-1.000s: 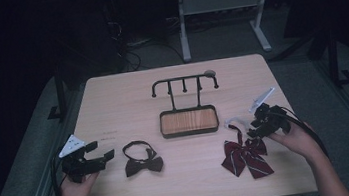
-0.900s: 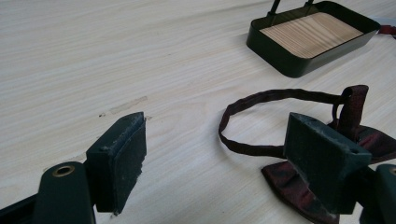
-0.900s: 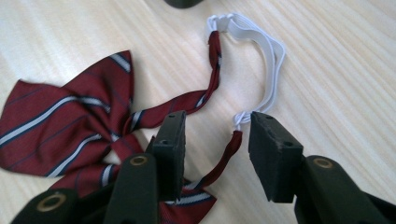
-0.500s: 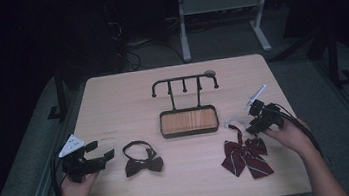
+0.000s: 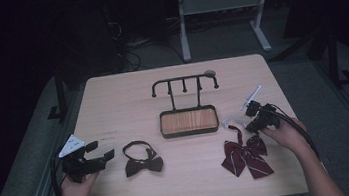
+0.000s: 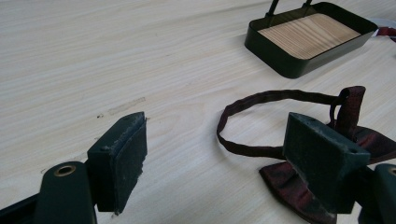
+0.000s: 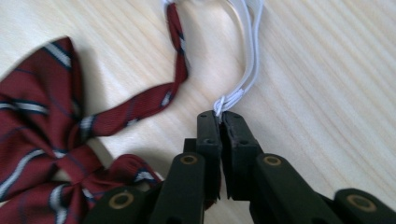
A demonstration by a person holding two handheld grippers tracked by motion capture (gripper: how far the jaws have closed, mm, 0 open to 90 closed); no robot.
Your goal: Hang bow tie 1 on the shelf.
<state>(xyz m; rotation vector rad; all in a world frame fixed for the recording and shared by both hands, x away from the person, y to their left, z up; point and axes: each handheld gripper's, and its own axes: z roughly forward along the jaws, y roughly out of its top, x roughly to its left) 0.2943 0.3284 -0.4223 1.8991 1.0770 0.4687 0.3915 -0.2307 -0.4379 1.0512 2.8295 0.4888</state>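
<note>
Striped bow tie (image 5: 246, 155), dark red with pale bars, lying flat on the table (image 5: 112, 100) at the right front, just right of and nearer than the wooden-floored tray (image 5: 188, 122). Neck strap running up from the knot toward the tray's right corner, ending in a loop of white elastic (image 7: 250, 70) that curves back down across the bare wood. Right gripper (image 7: 220, 116) just closed, jaws pressed together on the near end of that white elastic, the strands pinched at the very tips; seen from above, right gripper (image 5: 252, 121) low on the table just beside the tie's upper right, held by the right hand (image 5: 288, 137), cable trailing back along the forearm.

Left gripper (image 5: 103, 157) at the left front edge, resting low and pointing right toward the dark bow tie (image 5: 142, 161). Jaws standing wide apart with nothing between the pads; from its own camera, left gripper (image 6: 219, 154) with the dark bow tie (image 6: 289, 182) and its thin strap loop just past the right-hand jaw, touching or not cannot be told.

Tray near the table's middle, with a black rack (image 5: 183, 83) of hooks rising from its far side. Both ties well apart, one to each side of the tray's front.
</note>
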